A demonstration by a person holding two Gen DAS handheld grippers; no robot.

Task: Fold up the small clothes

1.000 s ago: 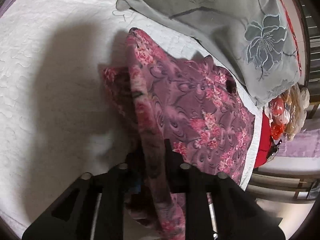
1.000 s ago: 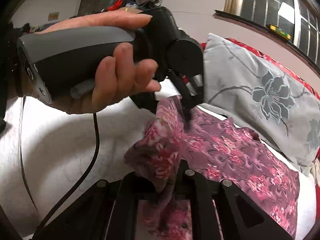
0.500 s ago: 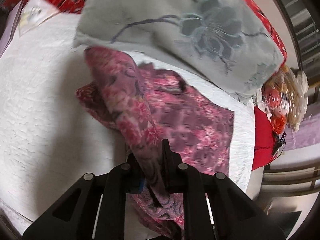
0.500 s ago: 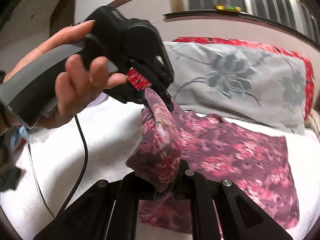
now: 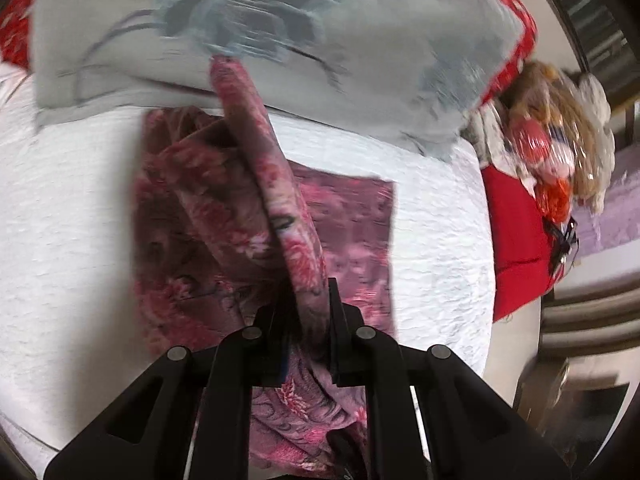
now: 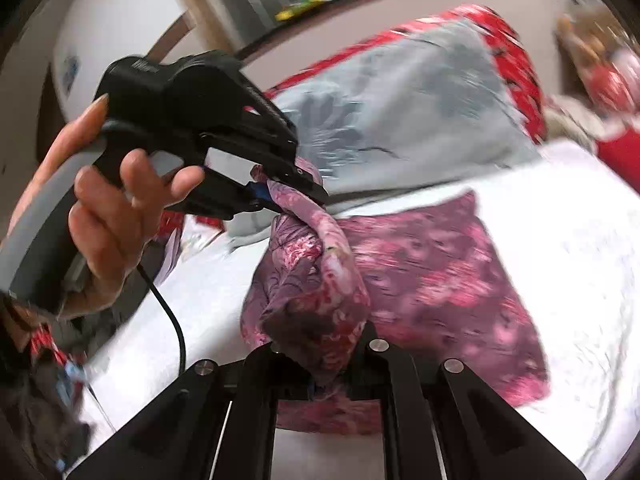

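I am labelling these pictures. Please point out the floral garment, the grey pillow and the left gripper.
floral garment [image 6: 432, 280]: right wrist view, on the flat part lying on the bed.
grey pillow [image 6: 420, 112]: right wrist view, on its embroidered face.
left gripper [image 6: 296, 190]: right wrist view, at its fingertips pinching the garment.

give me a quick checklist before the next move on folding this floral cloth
1. Left gripper clamped on the floral cloth: ok.
2. Right gripper clamped on the cloth: ok.
3. Held edge between the grippers lifted off the white bedspread: ok.
4. Far part of the cloth lying flat on the bedspread: ok.
5. Grey pillow clear of the fold path: not ok, it lies right behind the cloth.
6. Lower layers free of wrinkles: cannot tell, blurred.
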